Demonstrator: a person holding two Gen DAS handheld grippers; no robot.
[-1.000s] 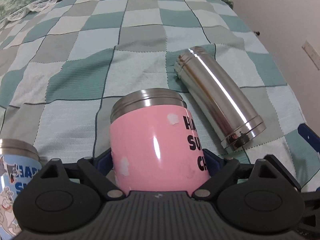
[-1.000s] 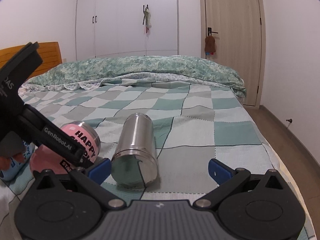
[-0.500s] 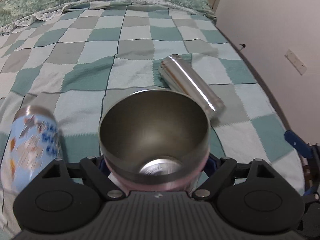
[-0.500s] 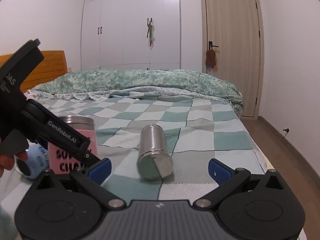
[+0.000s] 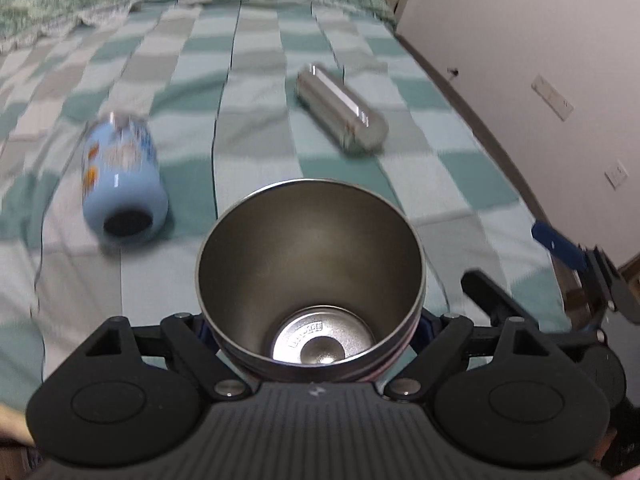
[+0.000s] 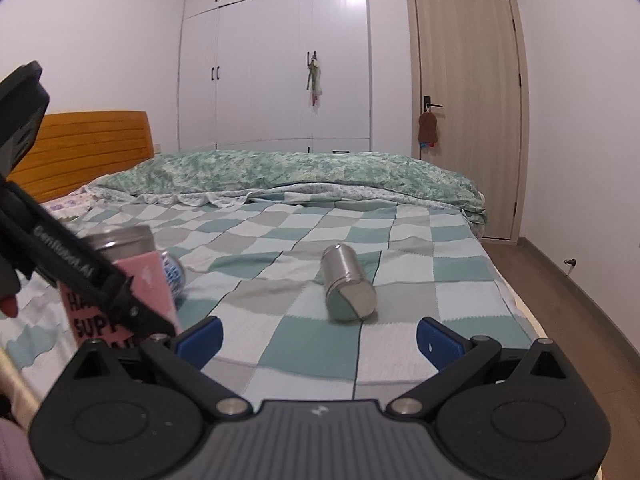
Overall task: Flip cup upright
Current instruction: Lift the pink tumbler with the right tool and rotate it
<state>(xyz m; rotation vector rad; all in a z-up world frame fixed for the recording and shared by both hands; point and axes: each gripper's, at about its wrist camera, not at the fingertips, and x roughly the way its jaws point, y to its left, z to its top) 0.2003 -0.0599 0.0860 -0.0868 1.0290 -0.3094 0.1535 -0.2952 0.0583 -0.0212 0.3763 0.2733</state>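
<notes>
Two toppled cups (image 5: 122, 176) (image 5: 344, 120) beyond pink cup (image 5: 310, 280)

right gripper (image 6: 318, 338): fingers apart, empty | steel flask (image 6: 349, 287): on its side on bed (image 6: 320, 344) | pink cup (image 6: 124, 280): upright, clamped by left gripper (image 6: 132, 312)

"SUPP" on pink cup (image 6: 120, 304), "GenRobot.AI" on left hand-held gripper (image 6: 132, 314)

The pink cup (image 5: 310, 280) has a brushed metal inside, dull grey, and a glossy pink outside (image 6: 152, 284). The steel flask (image 5: 342, 114) is polished metal — mirror-bright. The bed cover (image 5: 256, 128) is matt woven cloth; the headboard (image 6: 86, 148) is wood.
</notes>
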